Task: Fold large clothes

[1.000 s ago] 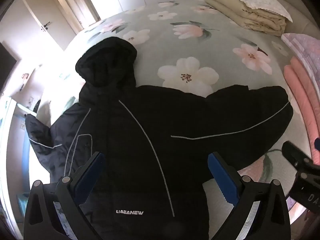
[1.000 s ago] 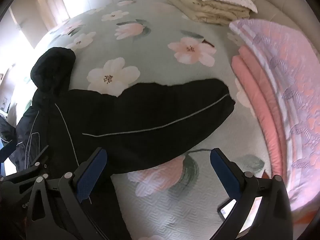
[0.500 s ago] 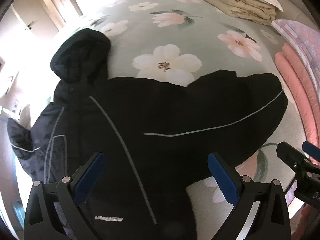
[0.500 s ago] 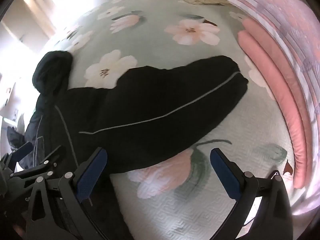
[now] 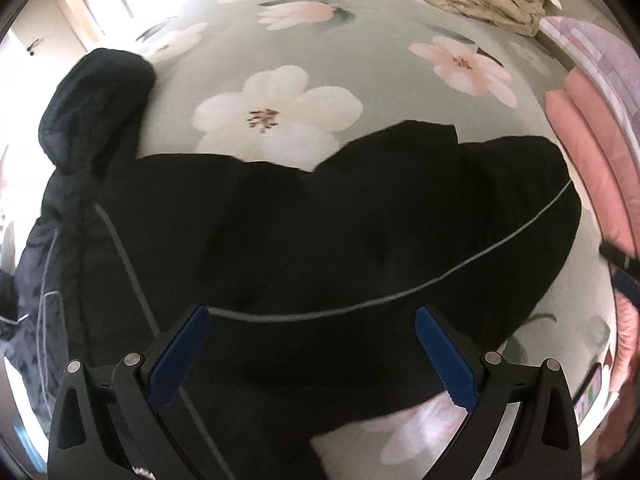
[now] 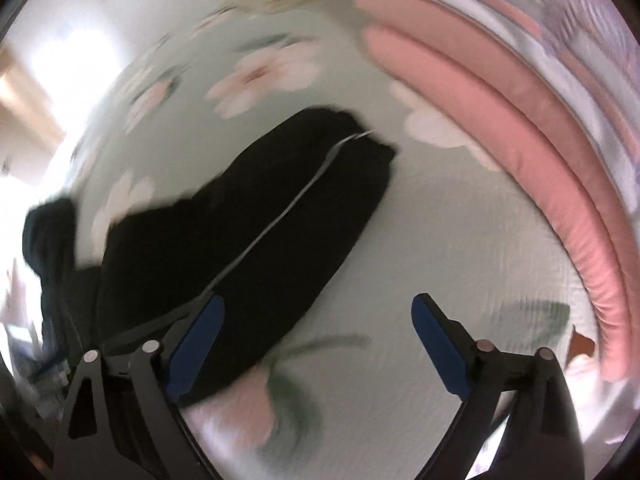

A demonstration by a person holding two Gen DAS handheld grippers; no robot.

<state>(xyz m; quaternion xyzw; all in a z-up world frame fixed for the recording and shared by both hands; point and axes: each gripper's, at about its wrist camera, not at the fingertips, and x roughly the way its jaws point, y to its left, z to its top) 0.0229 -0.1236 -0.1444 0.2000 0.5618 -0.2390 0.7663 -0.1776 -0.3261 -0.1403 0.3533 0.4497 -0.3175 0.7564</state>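
Black jacket (image 5: 280,240) lies flat on the floral bedspread (image 5: 360,40), hood (image 5: 96,108) up-left, sleeve (image 6: 288,208) stretched out toward the pink quilt (image 6: 500,128), laid open, likely for a fold-in. Left gripper (image 5: 312,344) hovers over the sleeve, jaws spread, holding nothing. Right gripper (image 6: 316,332) is also spread and empty; cuff (image 6: 360,140) is ahead, slightly left. Right view is blurred.

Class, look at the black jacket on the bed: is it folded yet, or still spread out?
Spread out. The black jacket lies flat on the floral bedspread, its sleeve stretched sideways and its hood extended.
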